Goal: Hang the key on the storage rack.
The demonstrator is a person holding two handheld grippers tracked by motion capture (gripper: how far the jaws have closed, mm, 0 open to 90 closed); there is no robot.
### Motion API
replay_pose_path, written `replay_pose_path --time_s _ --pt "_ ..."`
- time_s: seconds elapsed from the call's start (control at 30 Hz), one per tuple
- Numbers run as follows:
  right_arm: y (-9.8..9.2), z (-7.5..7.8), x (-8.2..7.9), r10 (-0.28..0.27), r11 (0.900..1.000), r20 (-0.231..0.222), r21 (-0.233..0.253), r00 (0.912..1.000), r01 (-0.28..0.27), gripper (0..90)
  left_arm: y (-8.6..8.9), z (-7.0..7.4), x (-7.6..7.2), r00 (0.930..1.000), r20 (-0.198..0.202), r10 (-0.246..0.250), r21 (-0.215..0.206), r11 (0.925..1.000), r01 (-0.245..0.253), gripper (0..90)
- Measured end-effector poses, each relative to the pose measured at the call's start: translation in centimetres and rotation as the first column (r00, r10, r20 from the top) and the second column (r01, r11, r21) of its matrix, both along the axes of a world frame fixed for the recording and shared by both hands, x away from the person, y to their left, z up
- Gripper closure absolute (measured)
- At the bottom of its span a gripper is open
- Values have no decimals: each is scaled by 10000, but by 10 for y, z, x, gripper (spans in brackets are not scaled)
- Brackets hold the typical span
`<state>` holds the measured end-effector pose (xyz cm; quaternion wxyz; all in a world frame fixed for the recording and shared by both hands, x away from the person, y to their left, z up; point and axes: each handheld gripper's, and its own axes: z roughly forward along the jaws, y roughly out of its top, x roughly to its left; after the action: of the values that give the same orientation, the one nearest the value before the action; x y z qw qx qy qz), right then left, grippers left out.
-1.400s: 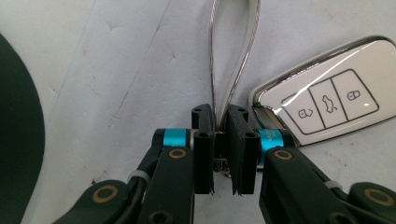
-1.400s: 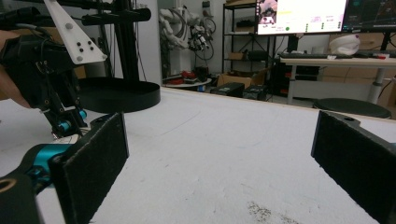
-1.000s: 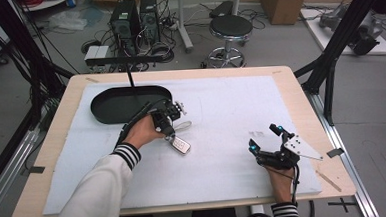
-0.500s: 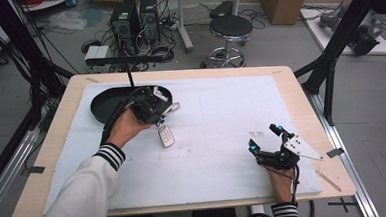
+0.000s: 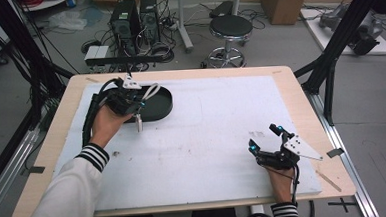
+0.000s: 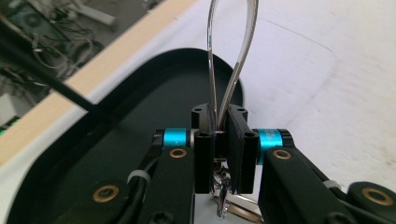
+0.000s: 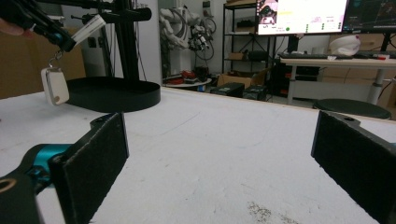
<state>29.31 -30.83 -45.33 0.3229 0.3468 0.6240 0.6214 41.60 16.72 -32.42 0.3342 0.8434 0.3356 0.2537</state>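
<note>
Now: no brand or label is legible on anything I hold; the writing on the monitor (image 7: 302, 16) in the right gripper view is too small to read. My left tongs (image 5: 136, 102) are pressed together on the silver wire loop (image 6: 232, 51) of a key ring, and the white key fob (image 5: 138, 123) dangles below them, clear of the desk (image 5: 207, 138), at the near rim of the black oval tray (image 5: 163, 102). Half a second ago the fob hung further right, over the white mat; I have since carried it left to the tray's edge. The fob is small, white, with rounded corners. My right tongs (image 5: 265, 138) are spread wide, holding nothing, low over the desk's near right part, unmoved.
</note>
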Motion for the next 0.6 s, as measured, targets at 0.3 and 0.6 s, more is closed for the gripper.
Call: replay_pose_path --time_s 0.3,0.6 --pt "0 0 0 -11 10000 0 3 10000 11 29 22 9 0 9940 683 849 -571 9951 -811 817" --pt "0 0 0 25 10000 -5 -7 10000 -25 29 57 17 2 9711 1160 2084 -1053 9748 -1966 817"
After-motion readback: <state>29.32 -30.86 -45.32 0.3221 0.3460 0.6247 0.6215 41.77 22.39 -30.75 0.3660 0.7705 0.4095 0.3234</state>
